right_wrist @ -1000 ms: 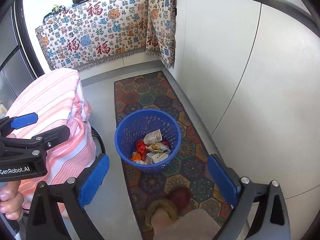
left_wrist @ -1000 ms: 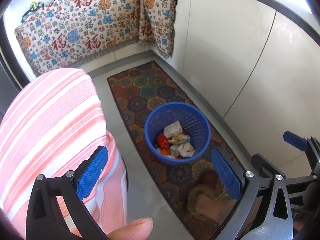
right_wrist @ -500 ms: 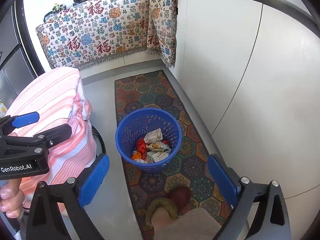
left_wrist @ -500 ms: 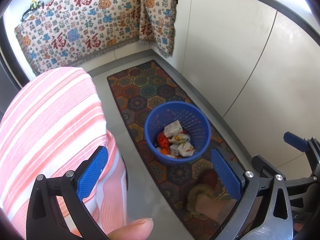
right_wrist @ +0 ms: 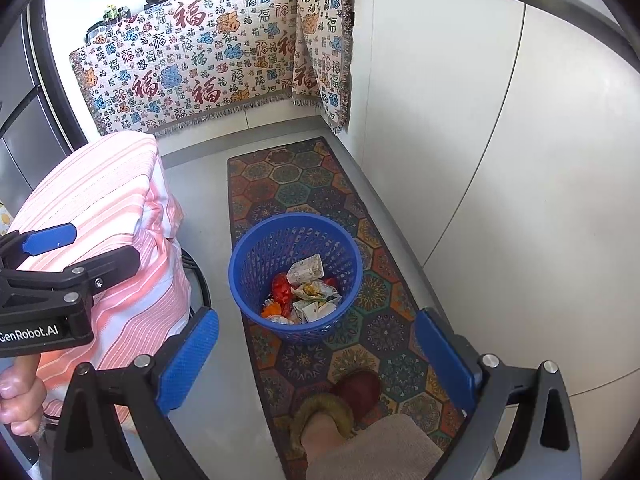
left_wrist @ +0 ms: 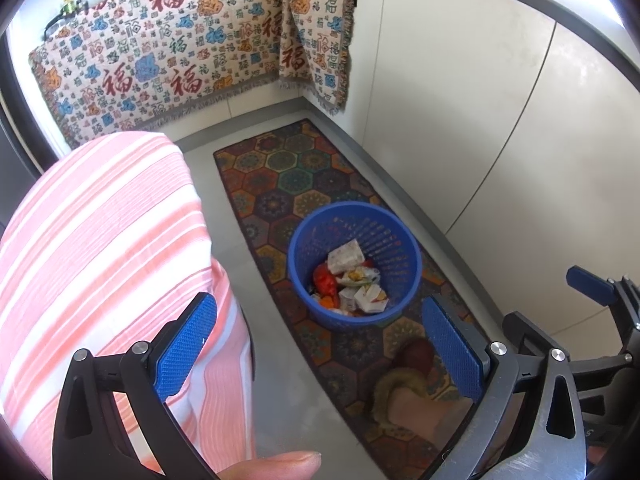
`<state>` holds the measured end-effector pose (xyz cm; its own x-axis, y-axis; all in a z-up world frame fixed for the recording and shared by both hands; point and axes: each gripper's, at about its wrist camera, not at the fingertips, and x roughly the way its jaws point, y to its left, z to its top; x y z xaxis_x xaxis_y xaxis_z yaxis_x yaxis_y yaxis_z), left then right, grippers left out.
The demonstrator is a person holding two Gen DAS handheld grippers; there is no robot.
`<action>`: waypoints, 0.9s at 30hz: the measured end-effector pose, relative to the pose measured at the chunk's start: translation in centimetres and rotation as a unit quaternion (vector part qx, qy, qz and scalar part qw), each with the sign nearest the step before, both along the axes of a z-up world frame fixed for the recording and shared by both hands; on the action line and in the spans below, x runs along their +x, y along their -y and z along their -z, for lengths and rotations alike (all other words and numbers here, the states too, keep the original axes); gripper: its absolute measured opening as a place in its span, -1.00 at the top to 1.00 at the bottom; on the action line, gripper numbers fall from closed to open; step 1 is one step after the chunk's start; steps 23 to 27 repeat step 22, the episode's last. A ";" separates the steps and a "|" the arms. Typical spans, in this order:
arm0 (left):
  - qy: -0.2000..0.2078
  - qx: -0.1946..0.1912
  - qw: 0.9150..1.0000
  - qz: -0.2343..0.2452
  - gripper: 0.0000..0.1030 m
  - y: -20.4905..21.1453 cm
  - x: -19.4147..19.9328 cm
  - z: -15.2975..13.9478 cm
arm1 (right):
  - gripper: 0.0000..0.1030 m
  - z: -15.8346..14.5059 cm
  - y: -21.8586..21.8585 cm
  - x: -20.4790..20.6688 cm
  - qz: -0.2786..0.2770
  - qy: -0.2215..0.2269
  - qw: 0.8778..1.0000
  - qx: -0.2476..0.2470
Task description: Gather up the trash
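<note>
From the left wrist, the left gripper (left_wrist: 320, 344) hangs high with jaws wide and empty; the blue basket (left_wrist: 304, 256) stands on the patterned rug (left_wrist: 280, 184) below, crumpled wrappers (left_wrist: 352, 280) inside. From the right wrist, the right gripper (right_wrist: 316, 354) is likewise spread wide, holding nothing, the basket (right_wrist: 248, 256) just ahead of a slippered foot (right_wrist: 340, 404)

One blue basket (right_wrist: 295, 276), one patterned rug (right_wrist: 320, 184), two grippers, one slippered foot (right_wrist: 340, 400).
</note>
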<state>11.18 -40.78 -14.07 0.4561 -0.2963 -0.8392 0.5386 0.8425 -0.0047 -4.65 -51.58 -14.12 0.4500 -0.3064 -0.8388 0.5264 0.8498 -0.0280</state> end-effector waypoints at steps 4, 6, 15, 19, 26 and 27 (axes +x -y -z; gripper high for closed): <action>0.001 0.001 1.000 0.002 -0.98 0.0 0.0 0.1 | -0.95 0.1 -0.1 0.0 0.000 -0.001 1.000 0.000; 0.000 0.002 1.000 0.003 -0.98 0.1 0.0 0.1 | -0.95 0.0 -0.1 0.1 0.000 -0.001 1.000 -0.001; -0.006 0.004 1.000 0.009 -0.98 0.3 0.1 0.4 | -0.95 0.2 0.2 0.2 -0.001 -0.004 1.000 0.000; -0.007 -0.014 1.000 0.012 -0.98 -0.1 0.0 0.1 | -0.95 0.3 0.3 0.3 0.000 -0.007 1.000 0.000; 0.003 -0.016 1.000 0.015 -0.98 -0.3 -0.4 -0.2 | -0.95 0.4 0.4 0.4 0.000 -0.008 1.000 0.000; 0.003 -0.016 1.000 0.015 -0.98 -0.3 -0.4 -0.2 | -0.95 0.4 0.4 0.4 0.000 -0.008 1.000 0.000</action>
